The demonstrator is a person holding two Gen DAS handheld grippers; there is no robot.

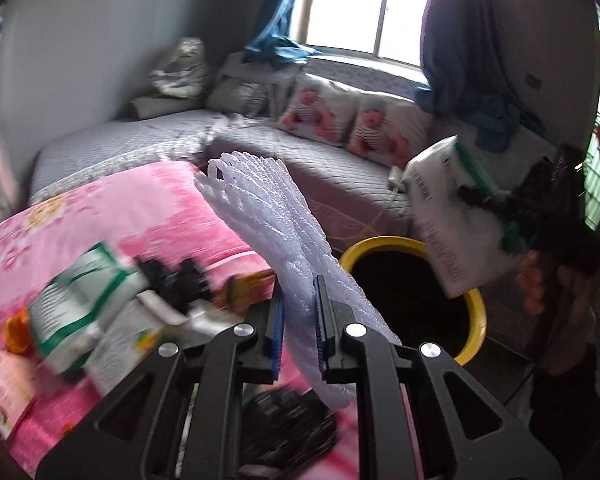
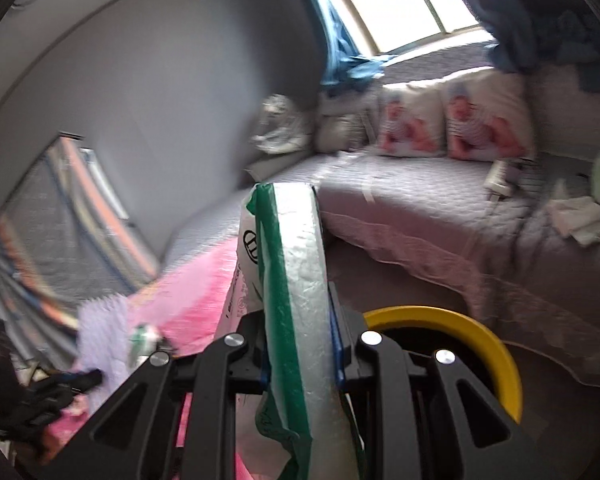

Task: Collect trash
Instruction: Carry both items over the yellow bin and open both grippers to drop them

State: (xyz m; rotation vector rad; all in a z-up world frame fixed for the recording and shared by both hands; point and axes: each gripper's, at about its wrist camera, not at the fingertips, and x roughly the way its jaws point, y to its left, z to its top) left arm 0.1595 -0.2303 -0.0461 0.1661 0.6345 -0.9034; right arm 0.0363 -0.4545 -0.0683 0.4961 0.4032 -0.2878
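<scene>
Left tongs (image 1: 299,320) are clamping foam netting (image 1: 268,216); right tongs (image 2: 298,344) are gripping a green-striped pouch (image 2: 296,280). I am seeing the yellow bin (image 1: 476,312) just ahead-right of both, right tongs nearer.

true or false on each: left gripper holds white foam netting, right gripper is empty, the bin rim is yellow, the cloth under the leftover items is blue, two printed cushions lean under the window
1. The left gripper holds white foam netting. True.
2. The right gripper is empty. False: it is shut on a white and green package.
3. The bin has a yellow rim. True.
4. The cloth under the leftover items is blue. False: it is pink.
5. Two printed cushions lean under the window. True.
</scene>
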